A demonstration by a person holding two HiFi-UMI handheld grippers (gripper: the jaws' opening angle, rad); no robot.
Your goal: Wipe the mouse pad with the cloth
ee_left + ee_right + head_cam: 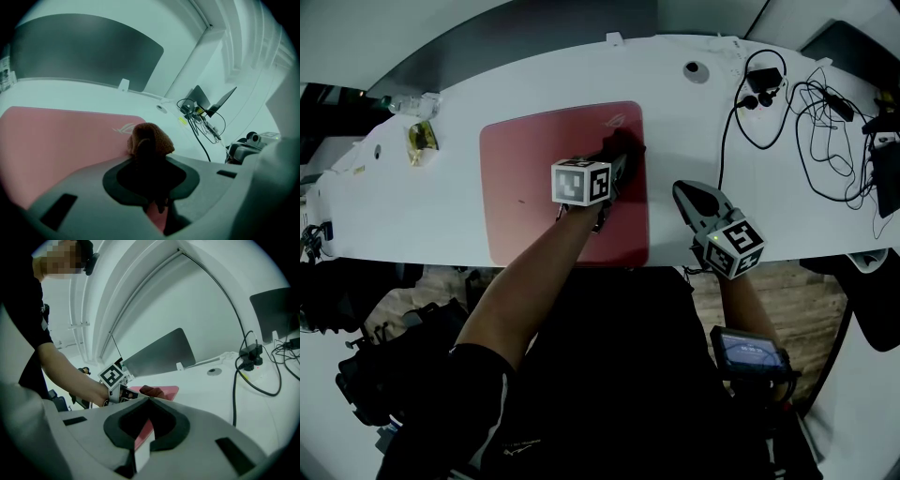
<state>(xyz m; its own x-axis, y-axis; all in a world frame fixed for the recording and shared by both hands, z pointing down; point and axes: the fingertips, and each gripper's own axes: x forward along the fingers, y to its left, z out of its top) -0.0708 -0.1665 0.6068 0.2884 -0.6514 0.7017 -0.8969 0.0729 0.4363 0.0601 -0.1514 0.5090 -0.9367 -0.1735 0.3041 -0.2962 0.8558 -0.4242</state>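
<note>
Across the whole width of the head view runs the white table [694,122], curved by the lens, and it is the biggest thing before me. On it, left of centre, lies the red mouse pad [525,178], flat, with its near edge close to the table's near edge; a pale logo is printed near its far right corner.

My left gripper [622,161] reaches over the pad from the near side, its marker cube [581,182] facing up. In the left gripper view its jaws are closed tight on the cloth, with the left gripper [149,154] pointing toward the pad's [61,136] far right corner.

My right gripper [682,190] is held just to the right of the pad, apart from it, above the bare table near the front edge. In the right gripper view its jaws meet at the tips with nothing between them [149,400]; whether it touches the table I cannot tell.

Black cables [825,131] sprawl in loops over the table's right end, well apart from the pad.

Smallest is the cloth [625,148], a dark brown bunched wad [151,137] pressed on the pad's far right part, close to the logo.
</note>
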